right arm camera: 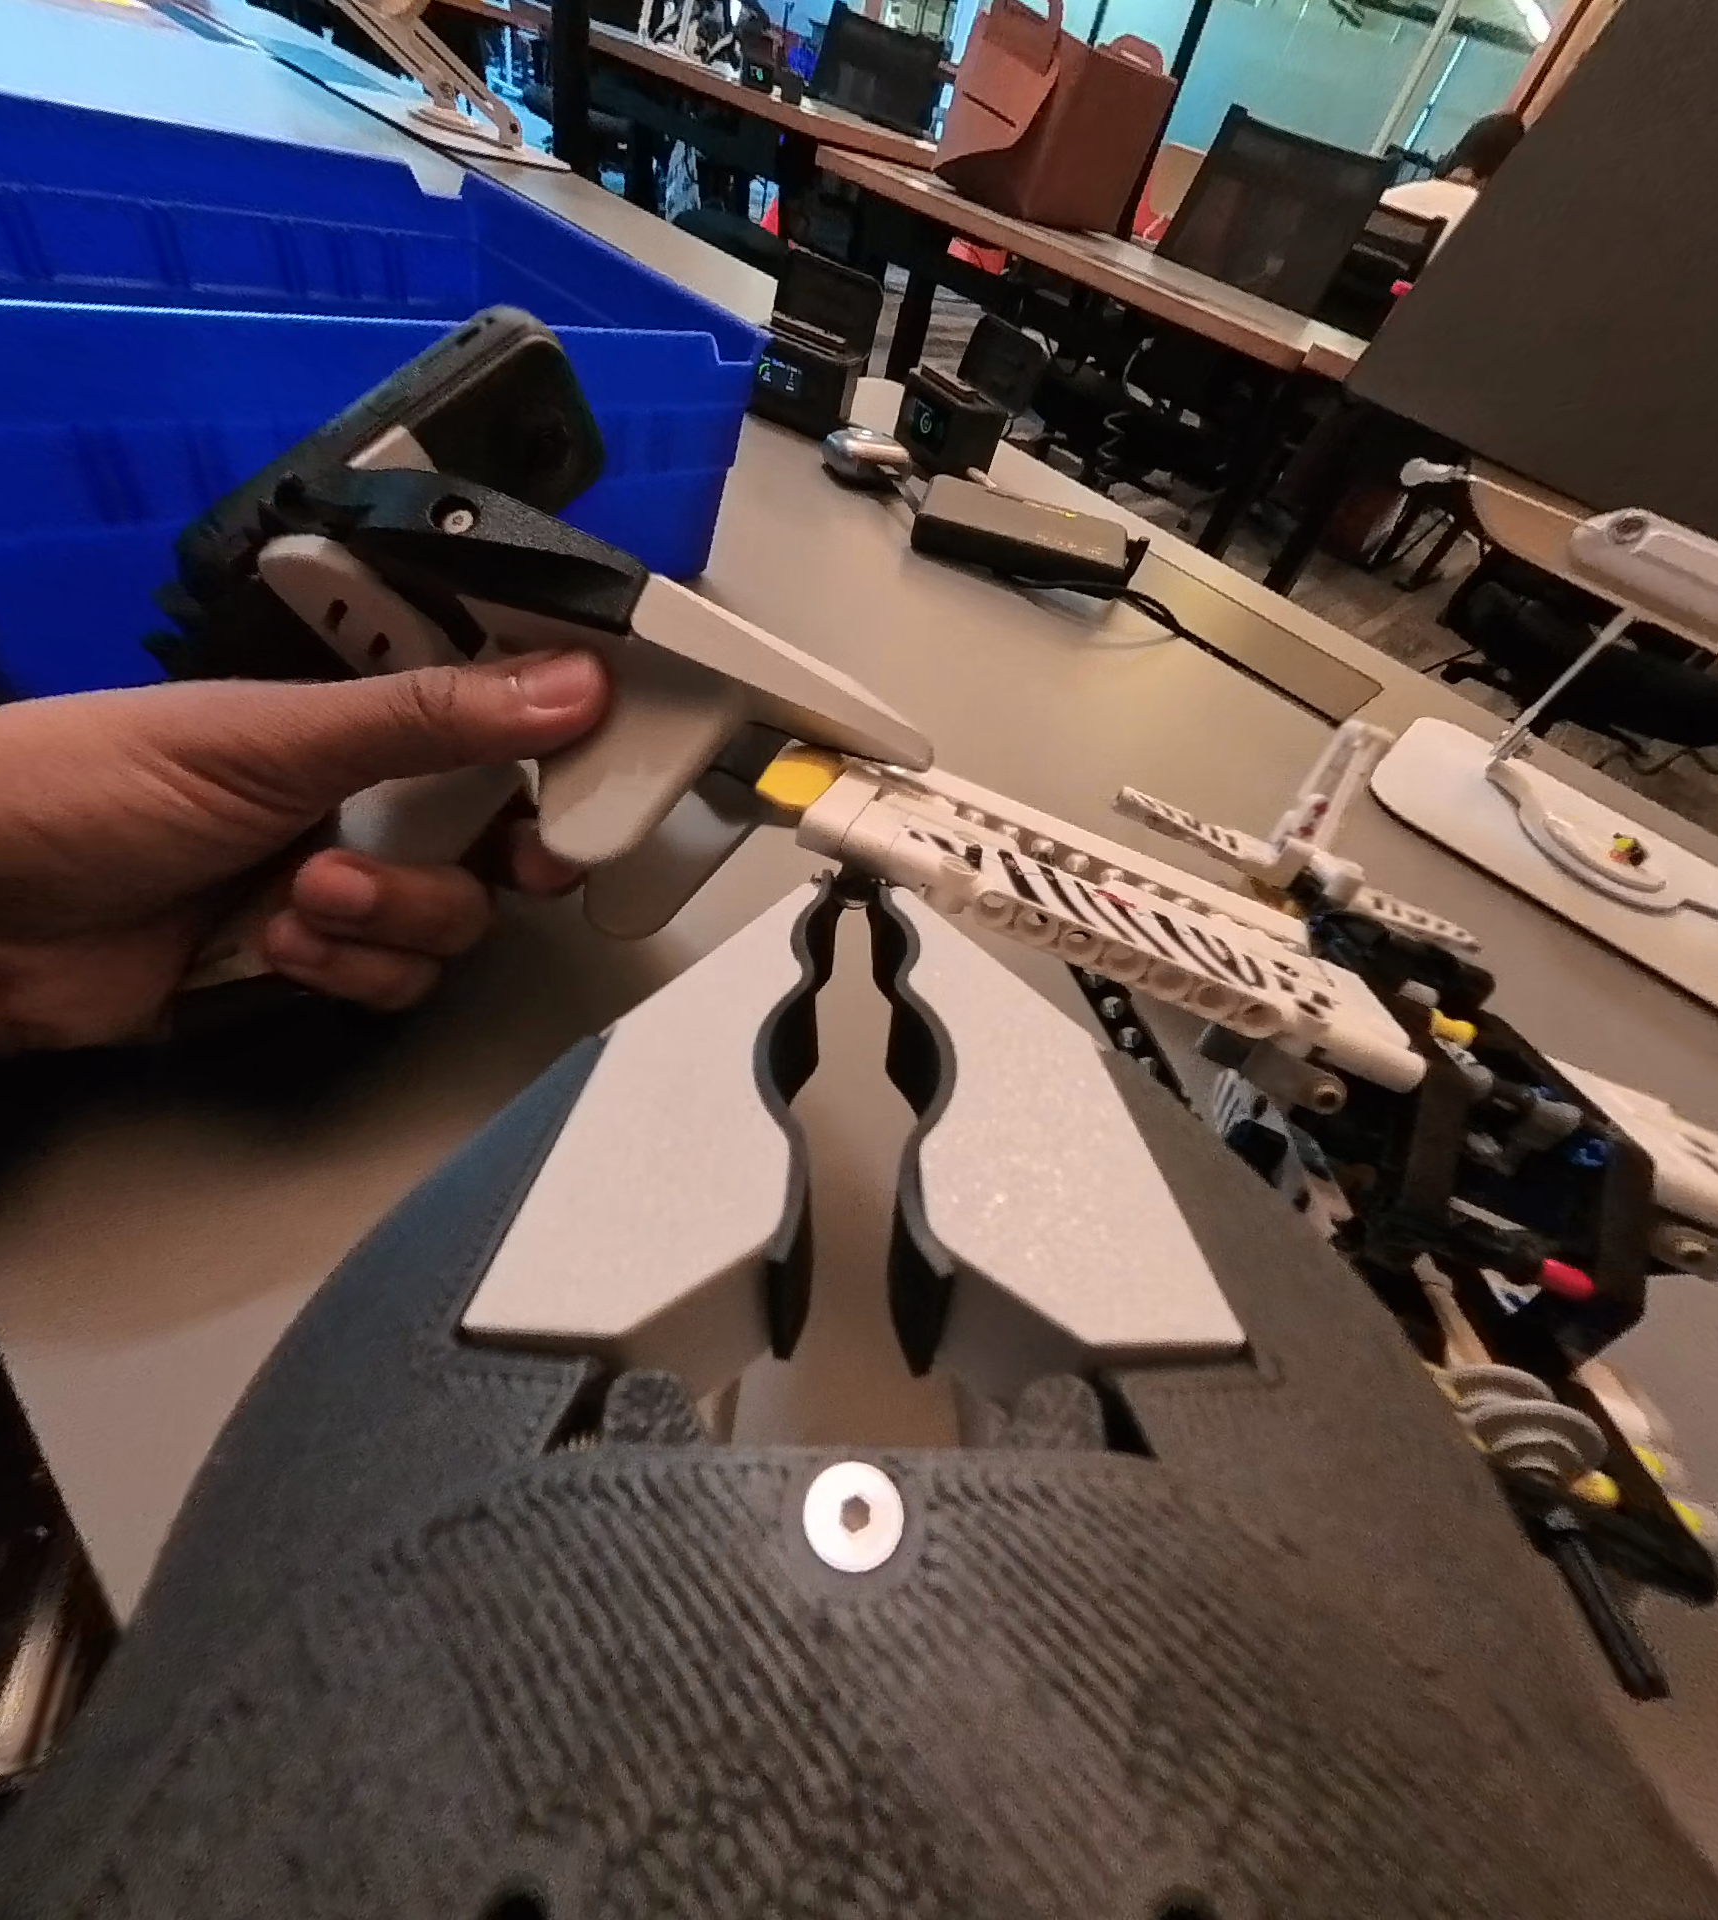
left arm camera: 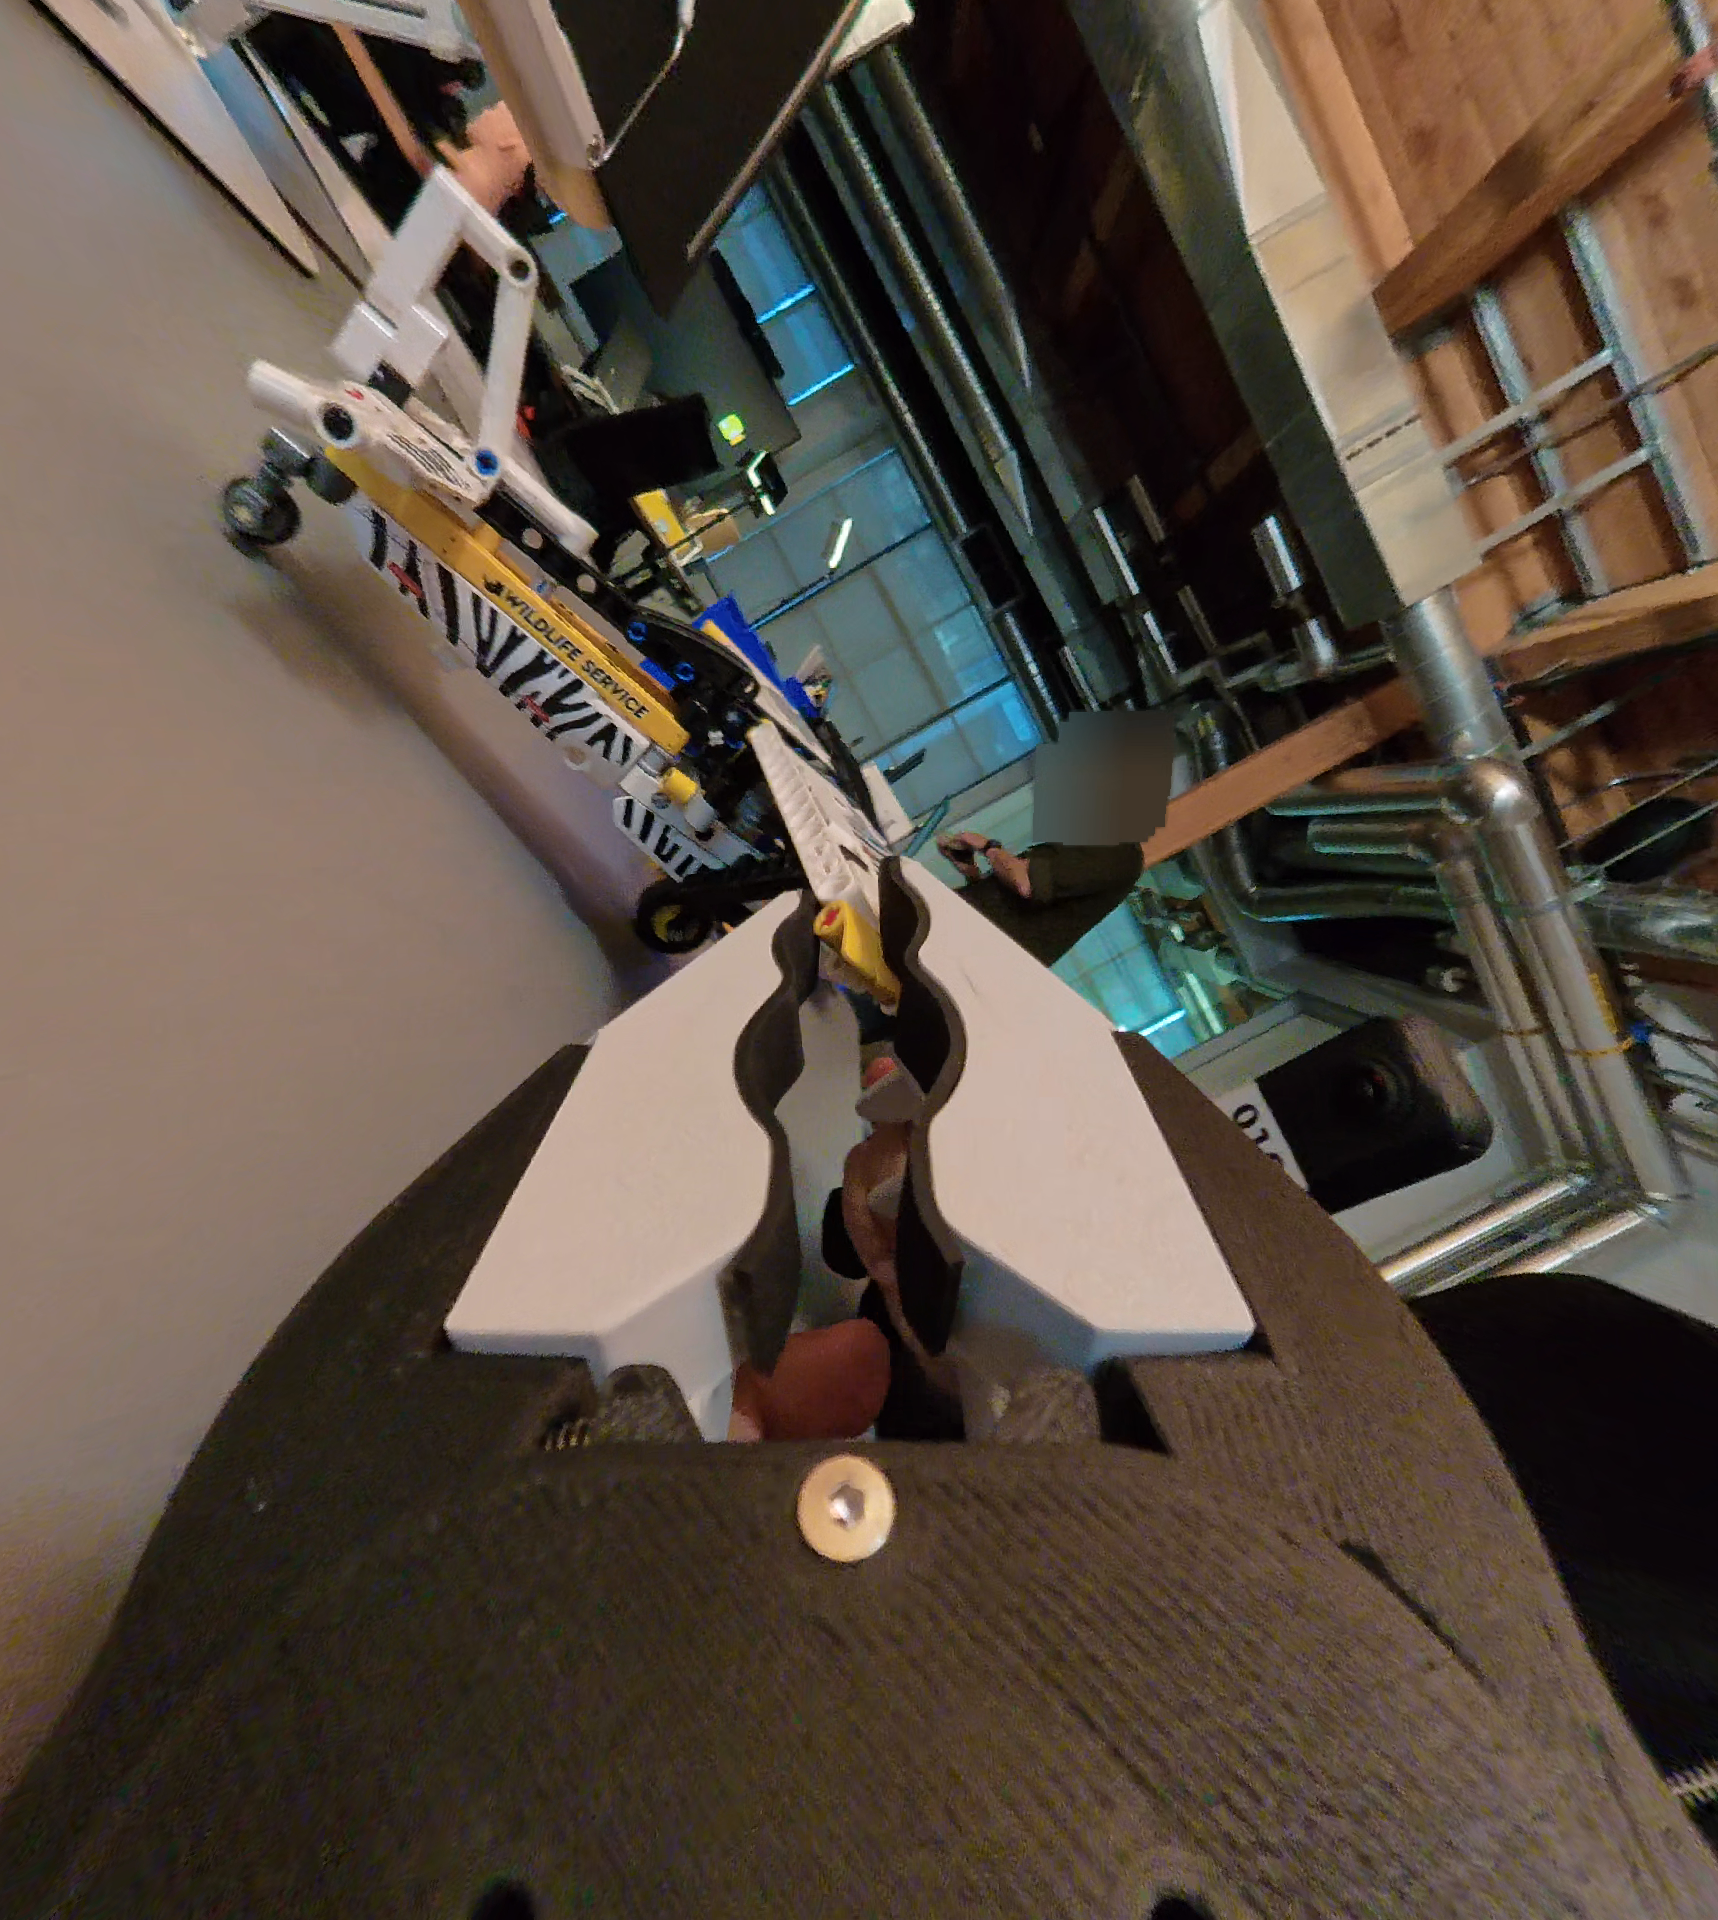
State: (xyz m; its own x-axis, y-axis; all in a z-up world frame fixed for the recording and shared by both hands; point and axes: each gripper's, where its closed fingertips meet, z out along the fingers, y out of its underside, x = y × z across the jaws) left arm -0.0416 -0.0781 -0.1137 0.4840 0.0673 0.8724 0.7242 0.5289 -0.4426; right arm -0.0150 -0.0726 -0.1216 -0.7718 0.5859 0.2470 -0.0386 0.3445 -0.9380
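Two handheld grippers meet on a toy vehicle (right arm camera: 1198, 935) built of white, yellow and black bricks with zebra-striped panels, which lies tilted near the right edge of a grey table (right arm camera: 1042, 675), in front of a blue bin (right arm camera: 211, 312). Nothing appears detached or set aside. The left gripper (left arm camera: 850, 935), gripped by a hand (right arm camera: 159, 831), pinches a yellow piece (left arm camera: 855, 951) at the end of the model's white boom. The right gripper (right arm camera: 850, 914) is nearly closed on a small dark part (right arm camera: 847, 902) under that boom; contact there is not clear.
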